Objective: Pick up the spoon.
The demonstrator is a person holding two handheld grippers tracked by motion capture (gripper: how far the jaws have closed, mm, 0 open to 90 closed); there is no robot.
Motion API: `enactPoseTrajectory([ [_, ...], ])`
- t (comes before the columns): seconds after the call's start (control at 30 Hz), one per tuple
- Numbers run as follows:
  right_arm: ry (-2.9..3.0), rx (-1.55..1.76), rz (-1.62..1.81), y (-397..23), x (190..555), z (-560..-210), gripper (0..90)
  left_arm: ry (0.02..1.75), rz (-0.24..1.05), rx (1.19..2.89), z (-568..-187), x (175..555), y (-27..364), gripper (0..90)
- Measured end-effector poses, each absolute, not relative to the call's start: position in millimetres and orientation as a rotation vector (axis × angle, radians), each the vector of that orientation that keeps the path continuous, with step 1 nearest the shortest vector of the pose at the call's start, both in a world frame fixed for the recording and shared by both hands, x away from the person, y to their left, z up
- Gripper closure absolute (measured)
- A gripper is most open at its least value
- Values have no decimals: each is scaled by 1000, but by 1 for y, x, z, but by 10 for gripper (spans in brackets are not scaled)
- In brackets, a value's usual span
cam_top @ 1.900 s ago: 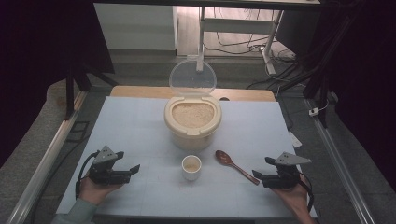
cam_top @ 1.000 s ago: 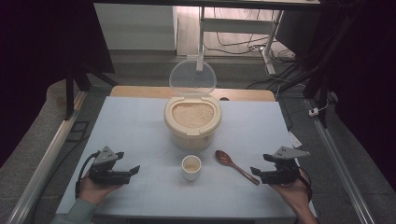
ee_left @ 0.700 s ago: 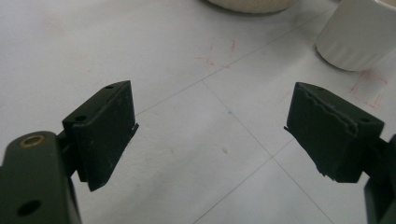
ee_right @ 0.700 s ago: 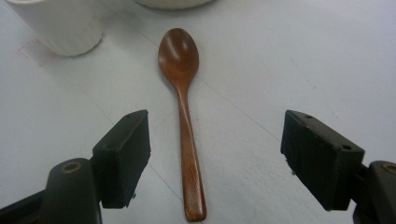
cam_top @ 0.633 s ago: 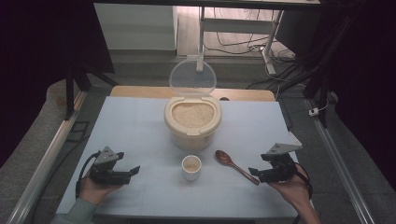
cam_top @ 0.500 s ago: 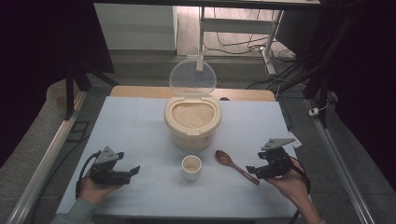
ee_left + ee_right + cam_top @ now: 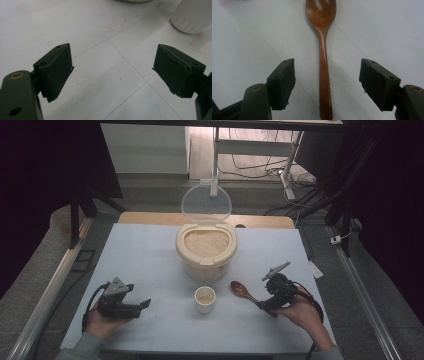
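both my grippers have their fingers spread wide, and nothing is held between them.

on my right gripper (image 7: 327, 82) the two black pads (image 7: 282, 82) stand on each side of the wooden spoon (image 7: 323, 50). the handle of the spoon runs straight up the middle of the gap, about the same way from each pad, and it touches neither of them. the bowl of the spoon lies beyond the fingertips, hollow side up, and the end of the handle comes back towards my hand between the pads. the spoon lies flat on the white table (image 7: 387, 30). in the high view my right gripper (image 7: 267, 301) is tilted down over the handle end of the spoon (image 7: 241, 291), and my right hand (image 7: 300, 312) holds it from behind.

my left gripper (image 7: 112, 72) is also wide open, low above the bare table (image 7: 100, 30). between its pads (image 7: 56, 70) i see only thin lines drawn on the table and a tiny pale speck. ahead of the right pad, well apart from it, stands the white cup (image 7: 193, 15), near some red marks. in the high view my left gripper (image 7: 142, 305) rests in my left hand (image 7: 102, 322), and its fingers point towards the cup (image 7: 205, 299), which has something pale inside.

beyond the cup and the spoon, away from both pairs of fingers, stands the cream rice container (image 7: 206, 249), full of rice, with its clear lid (image 7: 206, 204) standing open behind it.
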State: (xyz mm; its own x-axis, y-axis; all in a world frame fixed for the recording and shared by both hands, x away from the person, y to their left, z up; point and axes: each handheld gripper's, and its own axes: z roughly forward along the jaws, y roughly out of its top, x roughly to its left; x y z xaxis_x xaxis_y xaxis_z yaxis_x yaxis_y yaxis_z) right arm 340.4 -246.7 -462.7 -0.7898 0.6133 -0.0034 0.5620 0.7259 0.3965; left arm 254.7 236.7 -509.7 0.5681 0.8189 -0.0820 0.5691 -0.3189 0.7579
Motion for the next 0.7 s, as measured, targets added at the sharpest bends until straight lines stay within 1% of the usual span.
enactPoseTrajectory([
  [0.03,2800,957,552,-246,341,-467,333,1109,410,2026,-510,255,237,153],
  [0.13,2808,955,524,-247,341,-470,351,1109,410,2031,-510,255,236,153],
  [0.3,2845,981,480,-252,343,-477,418,1112,411,2034,-511,255,237,153],
  [0.33,2845,981,480,-252,343,-477,418,1113,411,2034,-511,255,237,153],
  [0.63,2892,979,392,-250,344,-488,513,1116,410,2034,-512,255,238,152],
  [0.7,2894,978,388,-250,344,-488,520,1117,408,2035,-512,255,238,152],
])
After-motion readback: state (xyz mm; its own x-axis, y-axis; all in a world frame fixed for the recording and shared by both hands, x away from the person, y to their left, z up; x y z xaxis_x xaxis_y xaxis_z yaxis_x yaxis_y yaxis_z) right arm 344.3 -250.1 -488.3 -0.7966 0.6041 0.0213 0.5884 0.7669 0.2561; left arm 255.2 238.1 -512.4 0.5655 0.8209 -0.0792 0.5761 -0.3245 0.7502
